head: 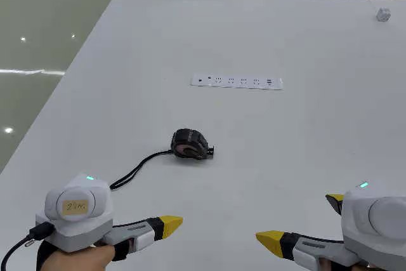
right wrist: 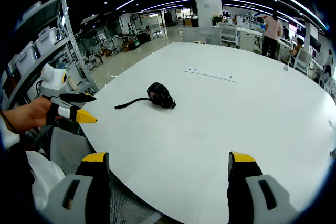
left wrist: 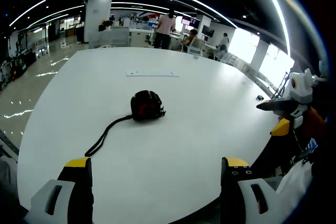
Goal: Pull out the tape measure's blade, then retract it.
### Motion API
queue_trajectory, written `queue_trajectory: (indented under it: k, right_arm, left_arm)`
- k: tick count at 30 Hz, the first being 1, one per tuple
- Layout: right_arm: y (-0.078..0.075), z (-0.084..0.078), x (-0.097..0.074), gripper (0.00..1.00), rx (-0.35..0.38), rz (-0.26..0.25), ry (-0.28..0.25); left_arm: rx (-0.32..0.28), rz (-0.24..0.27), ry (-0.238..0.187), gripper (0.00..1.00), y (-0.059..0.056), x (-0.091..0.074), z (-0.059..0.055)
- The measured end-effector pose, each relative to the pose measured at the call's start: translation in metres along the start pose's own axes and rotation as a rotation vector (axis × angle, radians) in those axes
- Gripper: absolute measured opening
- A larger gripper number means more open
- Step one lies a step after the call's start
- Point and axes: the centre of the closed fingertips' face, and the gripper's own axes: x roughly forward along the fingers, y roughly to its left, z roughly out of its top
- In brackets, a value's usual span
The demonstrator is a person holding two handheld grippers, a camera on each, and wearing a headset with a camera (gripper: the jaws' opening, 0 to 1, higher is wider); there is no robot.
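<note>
Tabletop [head: 298, 138]: white, broad, seen from its near edge in the head view.

Tape measure [head: 189, 144]: dark case with a reddish side face, resting on the tabletop left of centre, between the near edge and a white power strip [head: 236, 82]. The strip lies flat further in, toward the far edge, well apart from the case. A small dark tab projects at the case's lower right. A black wrist strap [head: 136, 171] trails from the case across the surface toward the near left corner, its end lying loose.

Left gripper [left wrist: 157, 162]: held at the near left edge of the tabletop, aimed at the tape measure. Fingers [left wrist: 77, 163] yellow-tipped, spread wide and released, with bare tabletop between them. Well apart from the tape measure and clear of the strap.

Right gripper [right wrist: 168, 157]: held at the near right edge, also facing the tape measure. Fingers [right wrist: 241, 158] spread wide and released, grasping no object, well apart from the case.

Small pale object [head: 382, 14]: sits near the far right corner of the tabletop; its kind cannot be told.
</note>
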Motion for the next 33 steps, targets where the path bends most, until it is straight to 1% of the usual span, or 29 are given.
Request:
queue_trajectory:
  k: [9, 19, 27, 33]
  right_arm:
    - [0.002, 0.0, 0.002, 0.96, -0.007, 0.002, 0.006]
    - [0.003, 0.0, 0.004, 0.96, -0.014, 0.002, 0.01]
    - [0.008, -0.001, 0.007, 0.95, -0.012, -0.002, 0.016]
    - [0.012, -0.002, 0.009, 0.95, 0.0, -0.009, 0.021]
  left_arm:
    - [0.0, -0.005, -0.005, 1.0, 0.0, 0.002, 0.003]
    - [0.001, -0.008, -0.01, 1.0, 0.002, 0.005, 0.005]
    - [0.02, -0.029, -0.003, 1.0, 0.001, 0.006, 0.009]
    - [0.036, -0.039, 0.002, 1.0, 0.004, 0.006, 0.014]
